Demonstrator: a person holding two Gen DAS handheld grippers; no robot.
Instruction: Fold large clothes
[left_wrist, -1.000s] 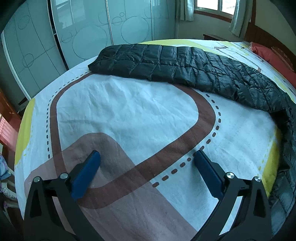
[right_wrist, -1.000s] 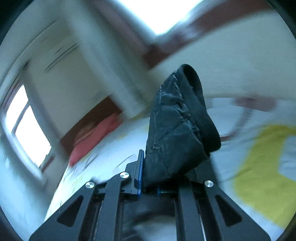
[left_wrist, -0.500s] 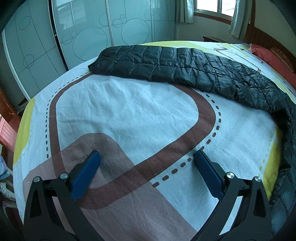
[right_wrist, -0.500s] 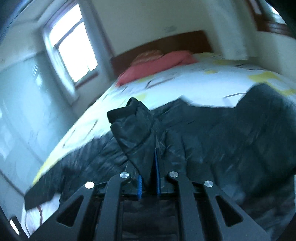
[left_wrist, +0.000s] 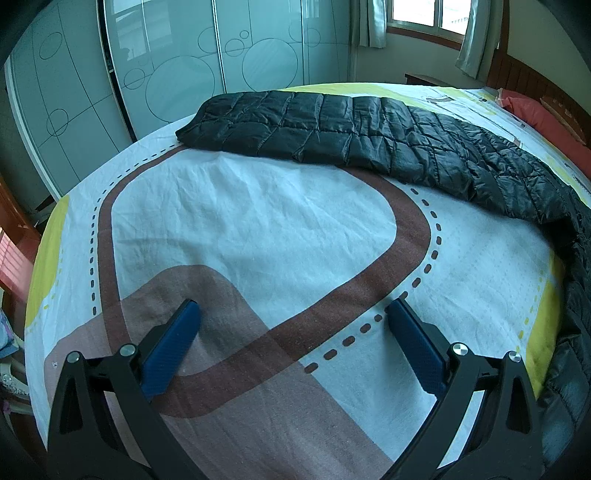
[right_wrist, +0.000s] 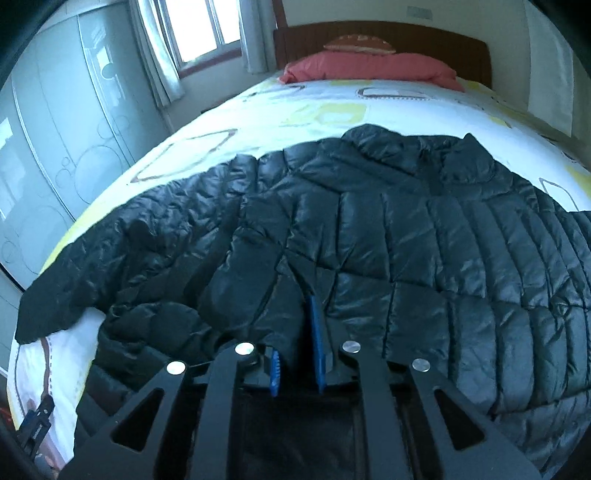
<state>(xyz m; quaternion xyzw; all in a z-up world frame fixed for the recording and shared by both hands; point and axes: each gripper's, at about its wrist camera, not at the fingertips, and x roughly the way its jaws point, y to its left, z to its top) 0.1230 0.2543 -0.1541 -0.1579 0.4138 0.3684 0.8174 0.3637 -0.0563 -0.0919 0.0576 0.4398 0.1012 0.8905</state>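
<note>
A black quilted puffer jacket (right_wrist: 443, 240) lies spread across the bed. In the left wrist view one long sleeve (left_wrist: 332, 129) stretches over the far side of the sheet. My right gripper (right_wrist: 295, 332) sits low over the jacket's near side. A folded-over piece of the other sleeve (right_wrist: 251, 288) is between its blue pads (right_wrist: 317, 343). The jaws are opening and the fabric still fills the narrow gap. My left gripper (left_wrist: 291, 306) hangs open above the bare patterned sheet (left_wrist: 258, 221), well short of the jacket, with nothing between its fingers.
Frosted sliding wardrobe doors (left_wrist: 184, 74) stand along the bed's far side. A red pillow (right_wrist: 369, 66) rests against the wooden headboard (right_wrist: 388, 33) under a window (right_wrist: 199, 33). Reddish wooden furniture (left_wrist: 14, 251) stands off the bed's left edge.
My right gripper swung from pointing up at the wall down over the bed, carrying the sleeve onto the jacket's body. Its pads have parted slightly. The left gripper has not moved.
</note>
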